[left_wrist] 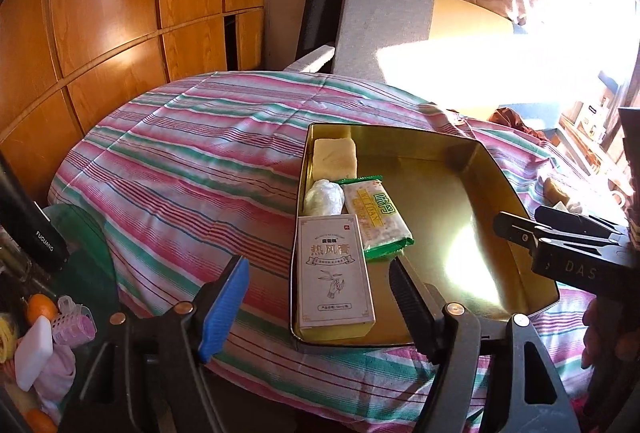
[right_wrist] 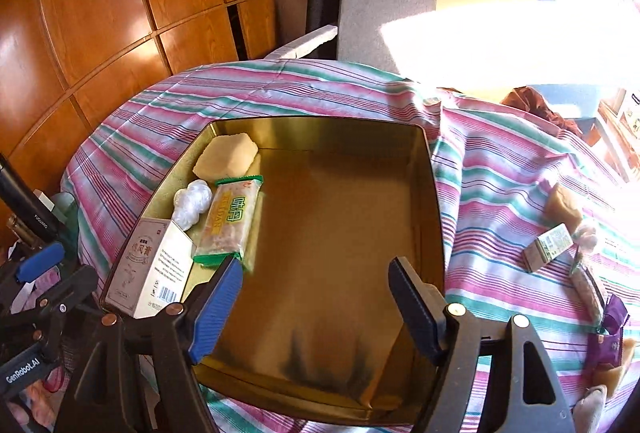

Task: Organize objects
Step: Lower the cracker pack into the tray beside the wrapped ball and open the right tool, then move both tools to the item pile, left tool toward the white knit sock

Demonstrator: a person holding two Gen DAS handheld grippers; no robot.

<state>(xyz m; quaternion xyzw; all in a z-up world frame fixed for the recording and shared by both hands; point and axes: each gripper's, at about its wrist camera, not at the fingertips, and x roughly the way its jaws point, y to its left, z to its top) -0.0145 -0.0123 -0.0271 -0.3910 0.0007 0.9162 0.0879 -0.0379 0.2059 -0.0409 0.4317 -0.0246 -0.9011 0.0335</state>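
In the left wrist view, a gold tin [left_wrist: 460,169] sits on a striped cloth [left_wrist: 180,153] right of the frame's centre. Along the tin's left wall lie, from top to bottom, a pale yellow block [left_wrist: 335,158], a small white plastic wad [left_wrist: 324,198] and a white carton [left_wrist: 334,271]. A green-edged snack packet [left_wrist: 378,219] lies just right of the wad and carton. The left gripper [left_wrist: 318,303] fills the bottom of the frame with its jaws standing apart and empty, one finger left of the tin, the other over its floor. The right gripper [left_wrist: 560,241] enters from the right edge.

In the right wrist view, the same tin [right_wrist: 434,201] fills the centre, with block, wad, carton and packet along its left side. The right gripper [right_wrist: 316,307] is at the bottom, jaws wide and holding nothing, over the tin's bare floor. On the cloth at the right edge lie a small box [right_wrist: 548,247], a tan block [right_wrist: 564,207] and a purple wrapper [right_wrist: 612,329], well apart from the tin.
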